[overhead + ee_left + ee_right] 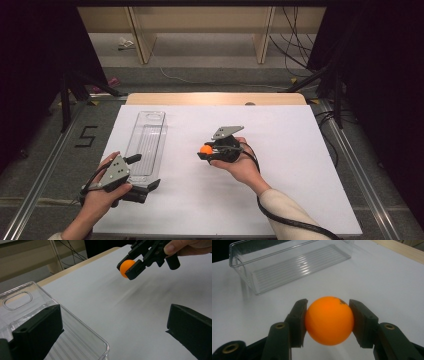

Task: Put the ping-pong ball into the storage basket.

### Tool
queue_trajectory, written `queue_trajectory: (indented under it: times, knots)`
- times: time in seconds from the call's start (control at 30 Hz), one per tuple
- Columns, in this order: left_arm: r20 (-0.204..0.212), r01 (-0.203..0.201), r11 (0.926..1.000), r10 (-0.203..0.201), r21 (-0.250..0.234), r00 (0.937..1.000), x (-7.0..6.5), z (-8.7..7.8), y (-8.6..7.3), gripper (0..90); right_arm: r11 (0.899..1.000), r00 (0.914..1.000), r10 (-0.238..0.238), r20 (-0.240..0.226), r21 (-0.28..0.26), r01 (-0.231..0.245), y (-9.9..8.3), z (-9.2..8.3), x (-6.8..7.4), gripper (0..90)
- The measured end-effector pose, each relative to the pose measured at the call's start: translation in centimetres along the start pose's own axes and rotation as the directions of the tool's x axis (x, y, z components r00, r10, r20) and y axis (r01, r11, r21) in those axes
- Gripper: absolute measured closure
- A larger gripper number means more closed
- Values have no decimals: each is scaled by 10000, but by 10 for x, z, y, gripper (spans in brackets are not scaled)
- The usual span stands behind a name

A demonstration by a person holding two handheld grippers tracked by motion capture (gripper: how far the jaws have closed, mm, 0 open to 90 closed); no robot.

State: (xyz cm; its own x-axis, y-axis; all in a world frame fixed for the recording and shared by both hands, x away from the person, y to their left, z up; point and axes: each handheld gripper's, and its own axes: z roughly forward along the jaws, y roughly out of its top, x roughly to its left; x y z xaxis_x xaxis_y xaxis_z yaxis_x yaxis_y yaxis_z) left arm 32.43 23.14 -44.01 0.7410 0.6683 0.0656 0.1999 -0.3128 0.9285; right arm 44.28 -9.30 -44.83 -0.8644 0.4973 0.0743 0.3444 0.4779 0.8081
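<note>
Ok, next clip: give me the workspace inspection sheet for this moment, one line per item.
Surface: white sheet over a wooden table, no marks seen.
Job's things: orange ball held above the sheet; clear plastic bin lying on the sheet's left side, nothing in it.
Clutter: nothing seen on the sheet.
Grippers: right gripper shut on the ball, pointing toward the bin; left gripper open, one jaw over the bin's near end.
Cables: black cable trails from the right gripper along the sleeve; more cables on the floor beyond the table.
Surroundings: wooden furniture legs behind, black curtains at both sides, a taped 5 on the floor.
</note>
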Motion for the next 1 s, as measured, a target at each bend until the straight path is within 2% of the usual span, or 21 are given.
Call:
queue_trajectory:
  times: [1.0]
  knots:
    - [5, -33, 10000, 33, 19, 10000, 0, 0, 0, 0, 9999, 10000, 93, 17, -87, -93, 7, 10, -2, 514]
